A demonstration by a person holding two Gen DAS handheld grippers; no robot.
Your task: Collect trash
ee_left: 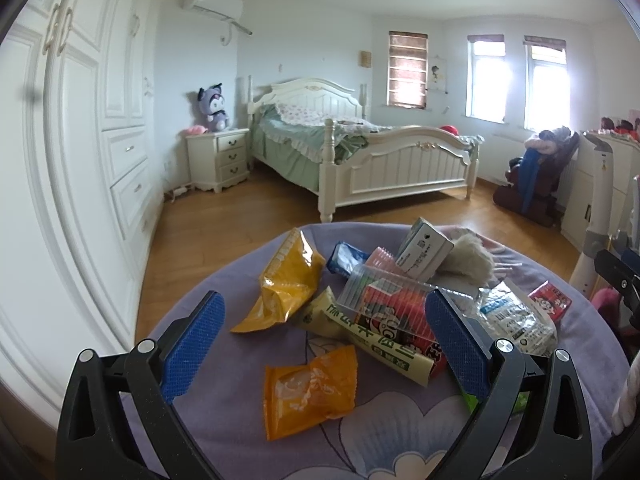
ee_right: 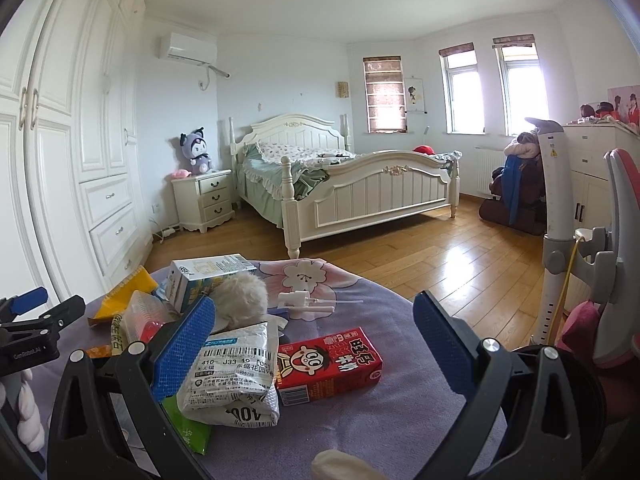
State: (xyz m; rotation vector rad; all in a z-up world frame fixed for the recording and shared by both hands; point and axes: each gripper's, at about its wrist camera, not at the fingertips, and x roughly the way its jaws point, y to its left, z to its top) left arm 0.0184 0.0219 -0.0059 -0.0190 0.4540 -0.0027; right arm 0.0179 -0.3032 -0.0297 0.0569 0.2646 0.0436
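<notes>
bedroom with a wooden floor, a white bed, a nightstand with a purple plush toy on it, and white wardrobes along the left wall. up close lies a round surface under a purple flowered cloth, littered with trash.

left gripper hovers just above the cloth with its blue-padded fingers spread wide, holding nothing. between them lie an orange snack wrapper, a cream wrapper with green print and, toward the right finger, a red drink carton under a ribbed clear plastic cup. beyond these sit a crumpled yellow bag, a blue wrapper, a small white and teal box and a fluffy beige puff.

right gripper is also spread wide and empty. between its fingers rests a red milk carton with a cartoon face, lying flat on the cloth. touching the carton's left side is a white shipping pouch with a printed label, which lies against the left finger, with a green packet tucked beneath it. farther off lies a white spray nozzle. at the right edge stands a grey and white chair frame.
</notes>
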